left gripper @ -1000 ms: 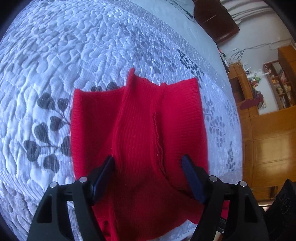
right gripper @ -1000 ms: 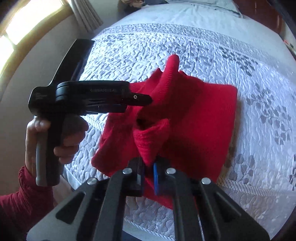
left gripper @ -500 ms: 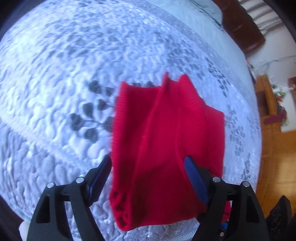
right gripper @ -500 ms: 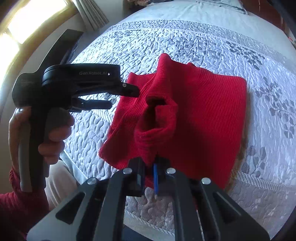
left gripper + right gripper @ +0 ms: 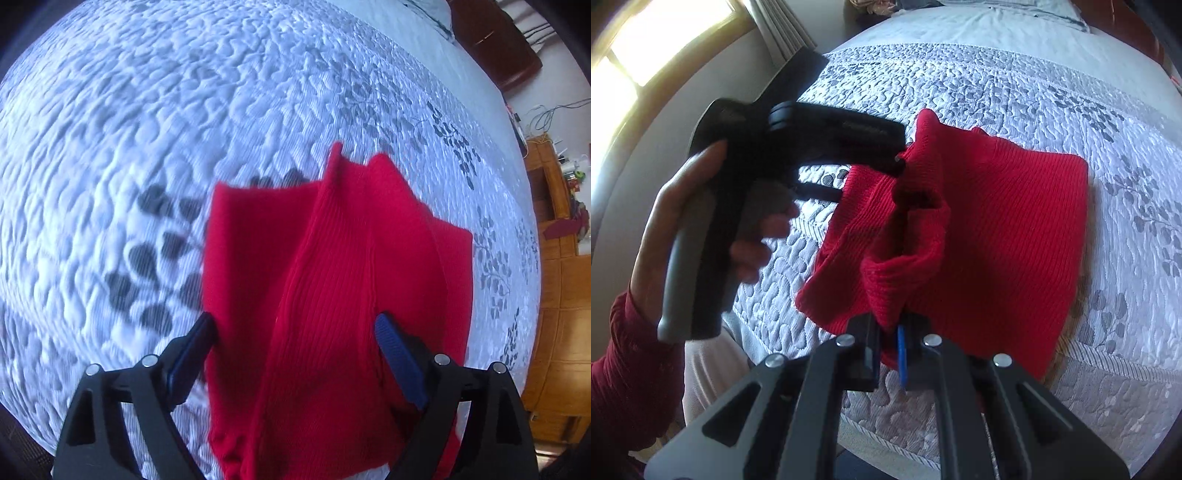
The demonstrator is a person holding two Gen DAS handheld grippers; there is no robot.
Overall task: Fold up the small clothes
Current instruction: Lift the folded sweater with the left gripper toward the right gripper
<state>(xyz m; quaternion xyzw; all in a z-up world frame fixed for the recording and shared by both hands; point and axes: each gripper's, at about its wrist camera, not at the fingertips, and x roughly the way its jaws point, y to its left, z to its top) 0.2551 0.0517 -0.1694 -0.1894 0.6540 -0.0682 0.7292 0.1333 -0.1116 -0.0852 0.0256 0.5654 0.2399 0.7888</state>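
Folding red knit garment (image 5: pixel 997 229) near bed (image 5: pixel 1108 110) front edge: right tool (image 5: pixel 890 343) clamped on raised fold, left tool (image 5: pixel 295 354) spread apart; advise keeping fold taut, edges aligned.

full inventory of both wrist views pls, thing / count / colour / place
red knit garment: 1, red, on the near part of the bed, one edge lifted off the quilt
quilted bedspread: 1, white with grey leaf print, covering the bed
curtain: 1, grey, by the window, far left of the right wrist view
wooden furniture: brown, past the bed's right side in the left wrist view
left tongs: 1, black with blue pads, open, straddling the garment's raised ridge
right tongs: 1, black with blue pad, shut on the garment's near edge
left hand: 1, red sleeve, gripping the left handle
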